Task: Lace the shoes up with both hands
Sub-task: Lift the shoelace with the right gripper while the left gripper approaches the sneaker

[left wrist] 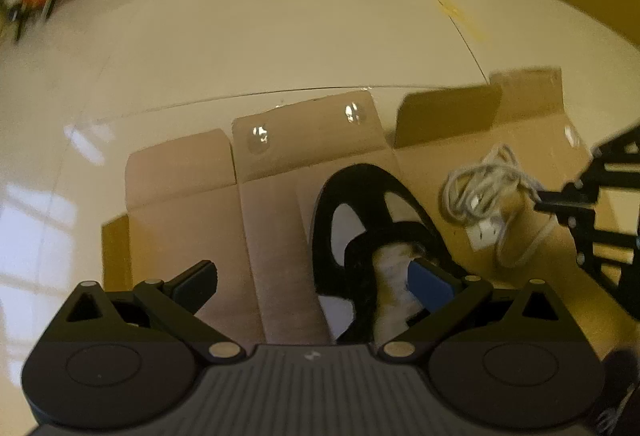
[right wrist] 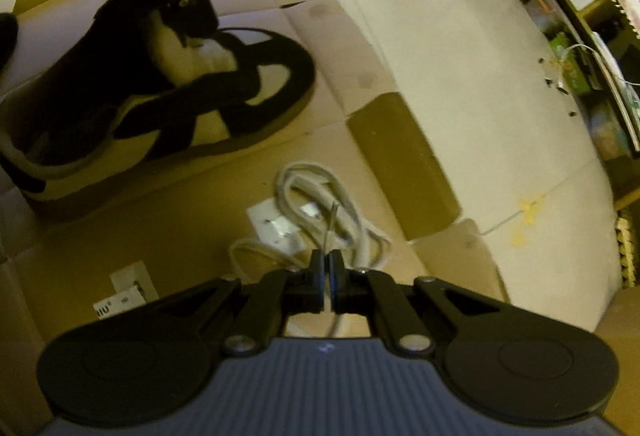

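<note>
White lace (right wrist: 320,192) is being pinched by the right gripper (right wrist: 329,272); the left gripper (left wrist: 320,276), fingers wide, is straddling the shoe (left wrist: 372,220). Lifting may be tangling the coil.

Flattened cardboard (left wrist: 192,212) on glossy floor (left wrist: 280,36) carries shoe (left wrist: 360,220) and lace (left wrist: 480,192).

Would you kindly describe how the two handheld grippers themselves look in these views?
Both are matte black. The left gripper has two round side housings, a ribbed grey centre plate with a small white mark, silver pivot pins and blue finger pads. The right gripper looks the same, its ribbed plate bluish. No cables or sleeves show.
</note>
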`<state>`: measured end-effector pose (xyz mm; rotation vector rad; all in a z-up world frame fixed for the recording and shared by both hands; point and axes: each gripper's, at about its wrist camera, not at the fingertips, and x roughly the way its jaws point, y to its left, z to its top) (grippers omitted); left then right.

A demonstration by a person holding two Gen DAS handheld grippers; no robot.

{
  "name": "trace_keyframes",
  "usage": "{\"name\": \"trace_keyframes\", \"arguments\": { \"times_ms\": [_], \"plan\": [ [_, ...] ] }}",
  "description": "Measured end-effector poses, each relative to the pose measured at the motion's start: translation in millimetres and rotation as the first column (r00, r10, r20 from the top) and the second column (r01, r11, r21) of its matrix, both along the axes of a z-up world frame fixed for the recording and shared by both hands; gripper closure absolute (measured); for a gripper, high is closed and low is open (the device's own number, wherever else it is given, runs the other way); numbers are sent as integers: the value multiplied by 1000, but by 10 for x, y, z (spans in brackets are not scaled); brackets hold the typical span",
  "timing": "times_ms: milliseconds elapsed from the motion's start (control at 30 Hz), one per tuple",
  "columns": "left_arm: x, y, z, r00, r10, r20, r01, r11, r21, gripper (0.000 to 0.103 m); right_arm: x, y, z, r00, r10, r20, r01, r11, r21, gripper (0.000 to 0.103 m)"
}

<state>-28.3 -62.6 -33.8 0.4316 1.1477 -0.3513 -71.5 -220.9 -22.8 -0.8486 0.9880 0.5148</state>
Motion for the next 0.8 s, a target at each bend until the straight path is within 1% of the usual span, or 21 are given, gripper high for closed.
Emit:
{"name": "trace_keyframes", "arguments": {
  "times_ms": [67, 100, 133, 333, 400, 467, 600, 667, 700, 767, 800],
  "plan": [
    [-59, -33, -116, 999, -34, -42, 36, 999, 37, 1, 7, 21, -60, 1000, 11, -17, -11, 1000, 11, 100],
    [-84, -33, -186, 996, -40, -75, 43, 998, 44, 2, 12, 29, -83, 1000, 14, -23, -14, 1000, 16, 100],
    [-93, -22, -214, 995, -35, -89, 39, 998, 42, 2, 27, 34, -113, 999, 13, -33, -12, 1000, 27, 100],
    [-29, 47, -178, 996, 1, -88, 0, 1000, 11, 2, 96, 38, -224, 997, -6, -71, 12, 997, 80, 98],
    [-16, 63, -135, 996, 6, -85, -6, 1000, -10, 2, 119, 33, -261, 996, -19, -85, 27, 994, 102, 97],
    [6, 92, -73, 995, 15, -96, -20, 999, -48, 2, 125, 22, -278, 995, -29, -92, 40, 992, 118, 96],
    [59, 134, 56, 994, 44, -104, -56, 992, -112, 2, 126, -31, -280, 994, -64, -90, 78, 984, 159, 87],
    [91, 158, 112, 992, 60, -115, -77, 986, -149, 6, 125, -64, -265, 992, -81, -93, 96, 979, 181, 86],
    [106, 169, 130, 990, 68, -121, -88, 982, -168, 7, 122, -95, -251, 991, -93, -99, 112, 972, 206, 86],
    [145, 197, 195, 987, 86, -135, -115, 968, -222, 11, 116, -129, -241, 988, -105, -111, 129, 963, 237, 86],
    [160, 206, 227, 986, 90, -143, -124, 961, -246, 17, 114, -141, -239, 987, -108, -116, 134, 960, 248, 86]
  ]
}}
